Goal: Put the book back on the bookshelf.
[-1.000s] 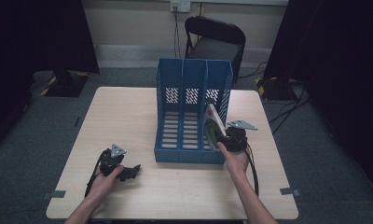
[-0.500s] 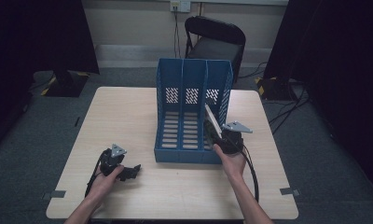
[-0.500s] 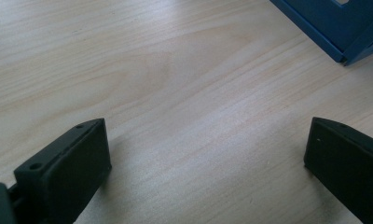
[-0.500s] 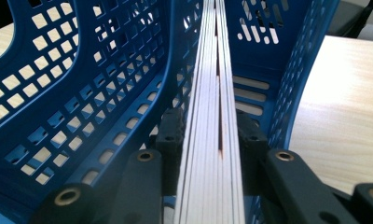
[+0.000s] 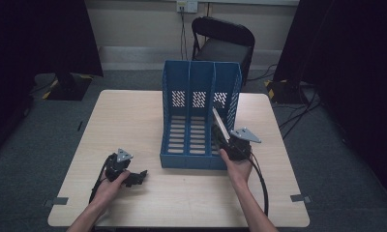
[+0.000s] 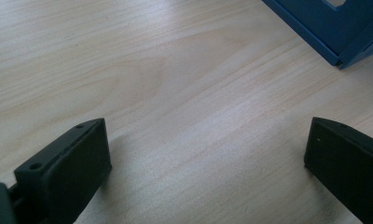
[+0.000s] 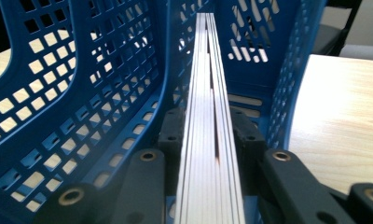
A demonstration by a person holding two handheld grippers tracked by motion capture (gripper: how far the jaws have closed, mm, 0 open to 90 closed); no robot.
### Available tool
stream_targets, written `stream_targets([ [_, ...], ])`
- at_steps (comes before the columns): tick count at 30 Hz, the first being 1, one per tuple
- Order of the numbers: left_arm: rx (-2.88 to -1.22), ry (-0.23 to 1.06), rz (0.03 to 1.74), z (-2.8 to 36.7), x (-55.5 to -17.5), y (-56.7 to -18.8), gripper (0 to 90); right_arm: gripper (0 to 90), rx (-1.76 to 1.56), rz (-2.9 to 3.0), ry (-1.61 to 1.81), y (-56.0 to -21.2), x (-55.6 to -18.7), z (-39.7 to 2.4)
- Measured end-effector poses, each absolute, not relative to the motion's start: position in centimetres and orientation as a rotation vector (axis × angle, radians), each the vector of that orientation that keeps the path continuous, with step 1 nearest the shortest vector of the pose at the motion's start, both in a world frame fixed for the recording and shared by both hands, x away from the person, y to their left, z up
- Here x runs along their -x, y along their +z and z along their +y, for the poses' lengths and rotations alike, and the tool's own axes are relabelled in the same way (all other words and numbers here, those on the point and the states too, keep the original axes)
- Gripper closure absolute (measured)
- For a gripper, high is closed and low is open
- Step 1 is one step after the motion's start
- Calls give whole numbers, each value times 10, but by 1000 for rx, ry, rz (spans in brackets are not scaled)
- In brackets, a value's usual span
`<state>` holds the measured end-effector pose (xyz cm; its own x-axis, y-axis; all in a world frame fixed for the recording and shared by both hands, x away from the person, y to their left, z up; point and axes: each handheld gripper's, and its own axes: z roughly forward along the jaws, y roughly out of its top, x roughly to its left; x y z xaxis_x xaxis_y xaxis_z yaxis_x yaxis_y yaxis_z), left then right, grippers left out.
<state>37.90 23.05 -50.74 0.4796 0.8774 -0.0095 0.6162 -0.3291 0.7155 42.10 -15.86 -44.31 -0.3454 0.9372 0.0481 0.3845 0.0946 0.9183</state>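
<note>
Booklets (image 7: 208, 140), a thin stack seen edge-on, are sitting pinched between the right gripper (image 7: 208, 135) jaws, which have just been closing a bit more on them. In the high view the stack (image 5: 219, 126) is leaning tilted at the mouth of the blue file holder (image 5: 182, 121), rightmost compartment, w/ the right gripper (image 5: 226, 144) at that slot's front edge.

Judging by that, the step in hand is sliding the stack into the right slot. To do it well: keep the page edges lined up w/ the slot's length, bring the stack upright so it isn't riding on the perforated divider (image 7: 128, 93), push straight back along the floor of the slot, and keep the squeeze firm — pages are already fanning a little near the pads, so a loose hold could let some slip. Let go only once the bottom edge is resting on the slot floor.

Left gripper (image 5: 133, 178) is lying low on the table (image 5: 133, 116) near the front left, well apart from the holder; its jaws are standing spread wide w/ nothing but bare wood (image 6: 175, 93) between them, a corner of the holder (image 6: 334, 28) peeking in at top right.

Hard to make out: the cover, since it's edge-on; how far the bottom edge is inside, as the jaws and hand are covering it; whether it's touching the outer wall.
</note>
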Motion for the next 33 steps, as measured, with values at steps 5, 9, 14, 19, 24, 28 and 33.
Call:
stream_targets([
  [5, -2071, 510, 1229, 231, -378, -507, 0, 714, -1277, 1790, 1204, -446, -418, -155],
  [9, -2071, 511, 1229, 231, -378, -507, 0, 731, -1286, 1787, 1186, -446, -419, -154],
  [14, -2069, 506, 1223, 230, -376, -507, 0, 760, -1332, 1763, 1168, -445, -420, -154],
  [19, -2071, 504, 1221, 230, -376, -507, 0, 764, -1383, 1700, 1148, -446, -420, -153],
  [24, -2076, 504, 1214, 230, -377, -507, 0, 765, -1391, 1627, 1091, -447, -418, -146],
  [28, -2076, 502, 1211, 230, -377, -507, 0, 764, -1419, 1579, 1076, -447, -417, -147],
  [33, -2076, 502, 1211, 230, -377, -507, 0, 764, -1434, 1523, 1057, -445, -415, -149],
])
